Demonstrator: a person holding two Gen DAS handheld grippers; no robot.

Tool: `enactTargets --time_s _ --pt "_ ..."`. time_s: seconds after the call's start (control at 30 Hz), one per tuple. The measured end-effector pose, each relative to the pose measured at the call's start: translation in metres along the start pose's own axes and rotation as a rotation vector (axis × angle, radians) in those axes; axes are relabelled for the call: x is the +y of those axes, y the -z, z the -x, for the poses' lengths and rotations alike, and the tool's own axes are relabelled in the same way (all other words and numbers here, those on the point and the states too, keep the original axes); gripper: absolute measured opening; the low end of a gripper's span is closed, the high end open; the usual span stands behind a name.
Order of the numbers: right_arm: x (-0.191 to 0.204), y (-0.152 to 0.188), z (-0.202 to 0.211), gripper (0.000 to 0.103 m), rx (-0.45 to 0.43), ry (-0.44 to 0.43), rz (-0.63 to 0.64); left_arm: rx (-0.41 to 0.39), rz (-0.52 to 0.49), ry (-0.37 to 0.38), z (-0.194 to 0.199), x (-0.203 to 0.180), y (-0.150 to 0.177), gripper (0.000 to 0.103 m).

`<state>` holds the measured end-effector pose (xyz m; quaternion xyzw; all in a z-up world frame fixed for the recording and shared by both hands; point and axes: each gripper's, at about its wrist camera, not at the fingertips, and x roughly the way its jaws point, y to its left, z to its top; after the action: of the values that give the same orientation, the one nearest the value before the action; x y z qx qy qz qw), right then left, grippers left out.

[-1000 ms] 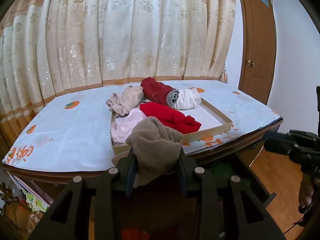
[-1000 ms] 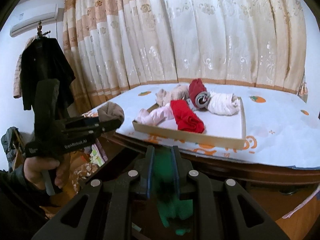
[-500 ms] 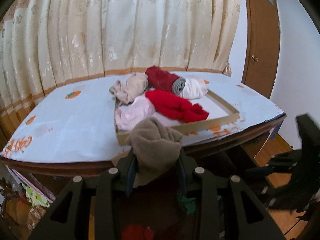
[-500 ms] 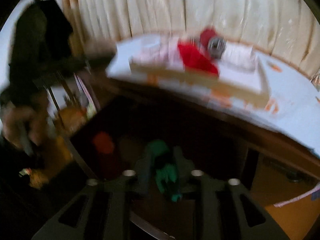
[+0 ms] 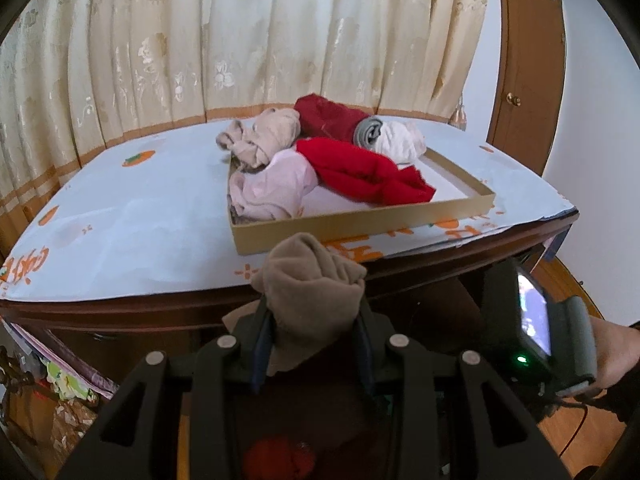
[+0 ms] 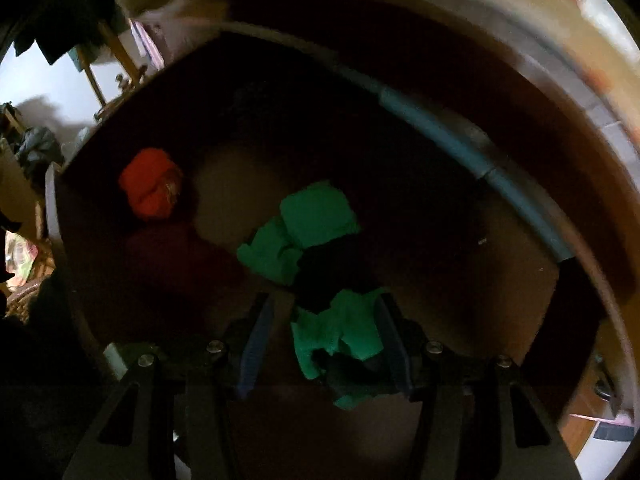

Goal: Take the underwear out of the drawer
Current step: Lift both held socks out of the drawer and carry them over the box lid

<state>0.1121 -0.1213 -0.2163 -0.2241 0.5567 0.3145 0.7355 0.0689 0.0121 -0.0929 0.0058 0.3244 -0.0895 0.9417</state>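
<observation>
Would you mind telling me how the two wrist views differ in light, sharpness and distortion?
Left wrist view: bright daylight through the curtain, sharp on the tray and the brown garment, with fisheye bending of the table edge. Right wrist view: very dark inside the drawer, only the green garments and a red one show colour; the upper right rim is smeared by motion blur.

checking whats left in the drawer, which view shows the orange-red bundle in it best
The right wrist view. It looks almost straight down into the open drawer, so the orange-red bundle shows whole at the drawer's left side, apart from the green pieces. The left wrist view catches only a dim red blur low between its tool's arms.
</observation>
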Motion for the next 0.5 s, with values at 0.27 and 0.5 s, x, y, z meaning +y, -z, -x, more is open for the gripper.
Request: enactTargets --time_s 0.27,0.5 --pt "0.002 -0.001 -0.016 0.049 0.057 0.004 0.043 0.022 0.02 0.002 -0.009 0.009 0.006 0.034" --pt "0.012 0.003 -0.004 0.014 -0.009 0.041 0.076 0.011 0.021 0.002 -0.006 0.008 0.004 0.034"
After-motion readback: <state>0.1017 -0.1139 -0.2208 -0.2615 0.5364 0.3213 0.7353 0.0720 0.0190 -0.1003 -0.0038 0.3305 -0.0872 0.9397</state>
